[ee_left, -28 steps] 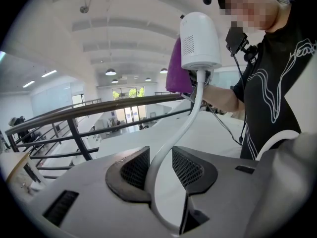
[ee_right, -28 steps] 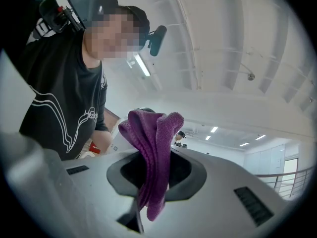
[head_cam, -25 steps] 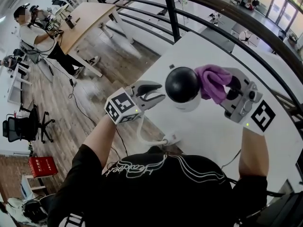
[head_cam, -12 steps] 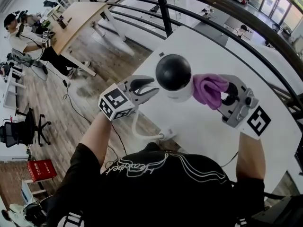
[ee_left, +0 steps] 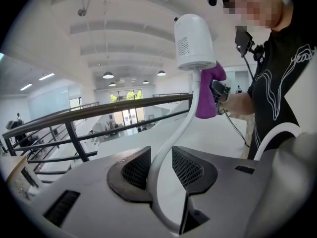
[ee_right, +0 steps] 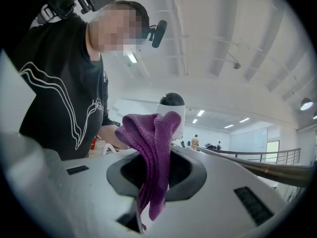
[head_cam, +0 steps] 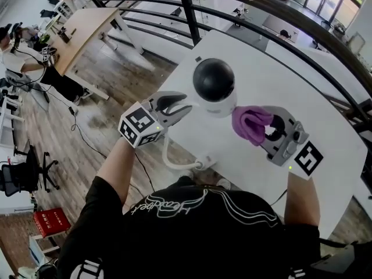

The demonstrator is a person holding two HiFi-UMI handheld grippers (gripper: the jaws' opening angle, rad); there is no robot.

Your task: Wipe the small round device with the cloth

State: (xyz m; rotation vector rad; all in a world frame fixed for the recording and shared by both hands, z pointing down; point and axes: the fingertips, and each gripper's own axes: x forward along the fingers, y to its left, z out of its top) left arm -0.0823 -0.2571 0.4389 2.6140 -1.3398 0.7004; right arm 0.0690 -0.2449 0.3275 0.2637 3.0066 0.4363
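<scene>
The small round device [head_cam: 214, 83], a black dome over a white body, is near the table's left edge. From the left gripper view I see its white back [ee_left: 194, 38]. Its white cable [ee_left: 183, 123] runs down between the jaws of my left gripper [head_cam: 180, 108], which is shut on it. My right gripper [head_cam: 263, 127] is shut on a bunched purple cloth [head_cam: 250, 124], to the lower right of the device with a small gap between them. In the right gripper view the cloth [ee_right: 153, 143] hangs over the jaws and the device [ee_right: 172, 103] shows behind it.
The white table [head_cam: 290, 80] ends close to my left gripper, with a drop to a lower wooden floor beyond. The cable loops down to a white plug [head_cam: 208, 167] at the near edge. A dark railing [head_cam: 192, 10] curves behind the table.
The right gripper has carried the cloth down and away from the device's right side, where it lay against it a second ago. The left gripper keeps its hold on the cable.
</scene>
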